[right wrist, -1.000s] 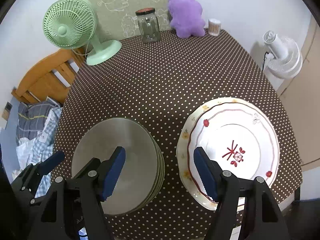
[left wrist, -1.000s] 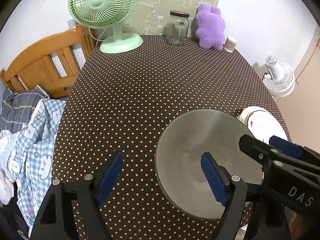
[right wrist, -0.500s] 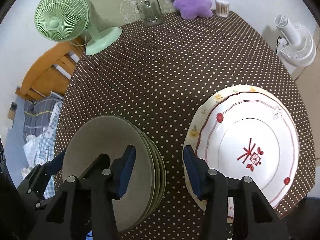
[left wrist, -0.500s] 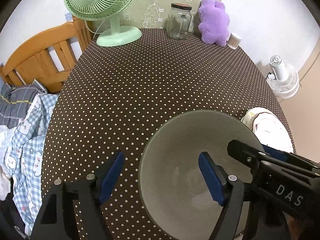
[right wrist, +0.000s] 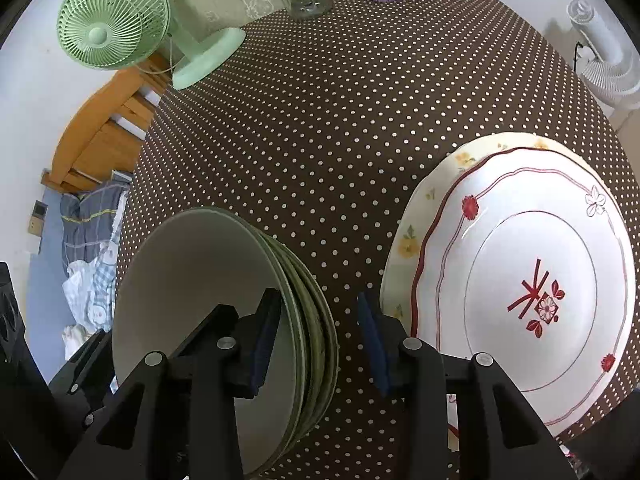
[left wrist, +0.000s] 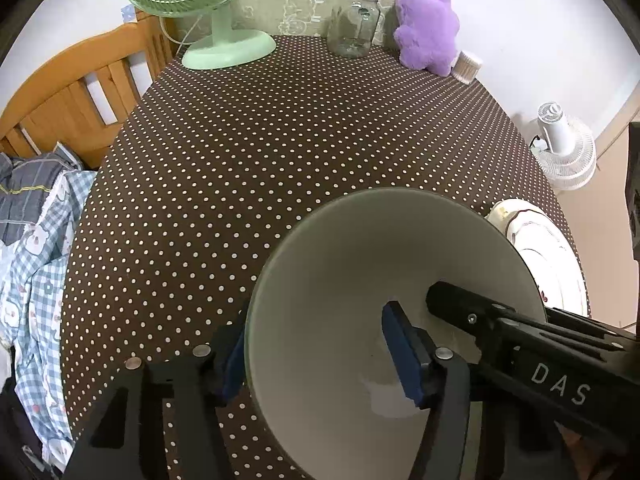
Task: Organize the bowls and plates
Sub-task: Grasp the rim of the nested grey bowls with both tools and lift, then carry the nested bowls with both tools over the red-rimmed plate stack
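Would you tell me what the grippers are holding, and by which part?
Nothing is clamped yet: the left gripper and right gripper each straddle a rim of the grey plate stack, jaws just closing.

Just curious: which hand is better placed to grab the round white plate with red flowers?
Right. Its gripper, jaws just closing astride the rim of the stack of grey-green round plates, sits right beside that white plate.

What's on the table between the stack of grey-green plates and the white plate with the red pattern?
Nothing but bare dotted tablecloth between the grey-green plates and white plate, apart from one jaw of the right gripper, in the right wrist view.
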`<state>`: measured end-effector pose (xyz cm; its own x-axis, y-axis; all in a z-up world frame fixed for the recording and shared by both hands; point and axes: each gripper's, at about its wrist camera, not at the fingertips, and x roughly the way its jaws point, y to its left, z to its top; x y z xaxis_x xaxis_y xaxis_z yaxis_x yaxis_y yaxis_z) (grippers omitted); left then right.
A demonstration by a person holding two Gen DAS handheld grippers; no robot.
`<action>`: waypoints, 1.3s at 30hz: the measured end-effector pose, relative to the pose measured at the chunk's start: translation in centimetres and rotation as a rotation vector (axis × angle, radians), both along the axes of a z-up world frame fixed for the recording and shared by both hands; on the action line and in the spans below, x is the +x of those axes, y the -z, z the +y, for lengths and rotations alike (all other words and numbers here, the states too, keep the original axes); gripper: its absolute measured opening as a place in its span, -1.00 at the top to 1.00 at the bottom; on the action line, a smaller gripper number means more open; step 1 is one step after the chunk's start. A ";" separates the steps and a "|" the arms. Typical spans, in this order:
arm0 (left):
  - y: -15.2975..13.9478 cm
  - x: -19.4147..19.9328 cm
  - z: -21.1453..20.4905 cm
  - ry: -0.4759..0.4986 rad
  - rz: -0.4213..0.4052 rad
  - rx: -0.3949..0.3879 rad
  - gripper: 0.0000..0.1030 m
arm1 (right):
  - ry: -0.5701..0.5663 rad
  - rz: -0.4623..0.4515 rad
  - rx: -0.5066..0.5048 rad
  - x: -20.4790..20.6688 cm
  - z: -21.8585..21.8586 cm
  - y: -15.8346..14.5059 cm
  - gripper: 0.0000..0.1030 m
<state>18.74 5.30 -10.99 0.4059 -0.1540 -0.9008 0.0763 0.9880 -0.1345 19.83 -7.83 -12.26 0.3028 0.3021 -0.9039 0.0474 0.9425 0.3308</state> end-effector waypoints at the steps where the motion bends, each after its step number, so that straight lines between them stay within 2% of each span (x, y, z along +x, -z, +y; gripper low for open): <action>1: 0.1 0.0 0.1 0.003 0.000 -0.004 -0.15 | 0.000 0.000 0.003 0.0 0.1 0.1 0.16; 3: 0.2 0.1 0.2 0.003 0.003 -0.004 -0.06 | -0.004 0.005 0.006 0.0 0.1 0.2 0.16; 8: 0.4 0.5 0.3 0.011 0.008 0.009 -0.02 | -0.027 0.005 -0.003 0.5 0.9 0.2 0.20; 11: 0.3 0.6 0.2 0.041 -0.006 0.006 0.09 | -0.035 0.004 0.012 0.9 1.1 0.2 0.33; 27: 0.2 -0.3 1.1 0.076 0.014 -0.043 0.10 | -0.001 0.002 -0.028 -0.5 1.6 -0.3 0.32; 39: -2.5 -2.9 1.3 0.132 -0.028 -0.048 0.10 | 0.059 -0.047 -0.029 -3.8 0.9 -2.8 0.32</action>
